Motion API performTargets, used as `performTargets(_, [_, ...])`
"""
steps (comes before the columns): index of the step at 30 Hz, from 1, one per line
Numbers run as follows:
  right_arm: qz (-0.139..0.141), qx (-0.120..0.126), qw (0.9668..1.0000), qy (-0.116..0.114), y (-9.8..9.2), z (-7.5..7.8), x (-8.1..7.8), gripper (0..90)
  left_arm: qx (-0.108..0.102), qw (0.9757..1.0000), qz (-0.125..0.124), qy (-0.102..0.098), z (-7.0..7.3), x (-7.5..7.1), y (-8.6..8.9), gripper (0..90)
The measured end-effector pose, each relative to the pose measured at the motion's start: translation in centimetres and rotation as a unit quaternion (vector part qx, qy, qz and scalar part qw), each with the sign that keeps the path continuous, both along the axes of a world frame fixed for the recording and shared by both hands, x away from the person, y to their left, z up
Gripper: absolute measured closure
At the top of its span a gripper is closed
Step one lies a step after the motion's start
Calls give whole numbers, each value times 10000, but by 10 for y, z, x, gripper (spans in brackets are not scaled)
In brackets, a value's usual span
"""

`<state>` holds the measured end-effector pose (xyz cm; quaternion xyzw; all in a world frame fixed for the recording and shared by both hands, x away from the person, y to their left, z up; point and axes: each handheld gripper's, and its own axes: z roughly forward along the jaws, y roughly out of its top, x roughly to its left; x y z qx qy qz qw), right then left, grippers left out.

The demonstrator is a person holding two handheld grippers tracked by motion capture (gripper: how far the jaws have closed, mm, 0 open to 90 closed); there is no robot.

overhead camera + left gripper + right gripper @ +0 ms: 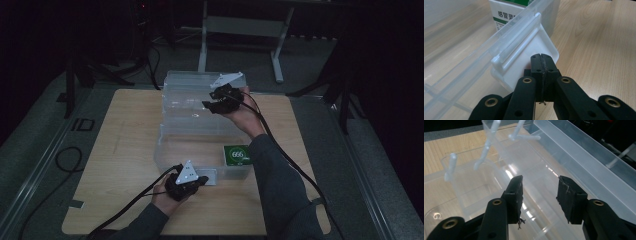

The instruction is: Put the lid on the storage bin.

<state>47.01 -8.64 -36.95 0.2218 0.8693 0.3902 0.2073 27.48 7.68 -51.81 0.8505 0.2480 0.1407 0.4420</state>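
Note:
A clear plastic bin (167, 142) stands on the wooden table (125, 150), its lid (192, 80) tipped up at the far end. Inside, at the near right corner, lies a green and white box (237, 154) (505, 13). My left gripper (202, 180) (541, 56) is shut, its tips against the white latch (209, 176) (534, 47) on the bin's near wall, with nothing seen between the jaws. My right gripper (212, 104) (540, 182) hangs open over the far part of the bin (499, 182), and nothing is between its jaws.
A white frame (240, 25) stands on the floor beyond the table. Dark stands flank the table at the back left (75, 75) and right (340, 90). A cable loop (67, 157) lies on the floor at the left. Bare tabletop stretches left of the bin.

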Motion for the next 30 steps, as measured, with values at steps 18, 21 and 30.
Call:
performTargets(18, [242,-198,9988,389,7,-10,13,638,-53,9999,-101,-22,-2,5,-10,897])
performTargets(21, [265,-214,9986,393,8,-11,14,638,-49,9999,-117,-32,-2,5,-11,898])
performTargets(30, [343,-267,9981,434,7,-9,13,663,-85,9998,-155,-91,-3,6,-11,899])
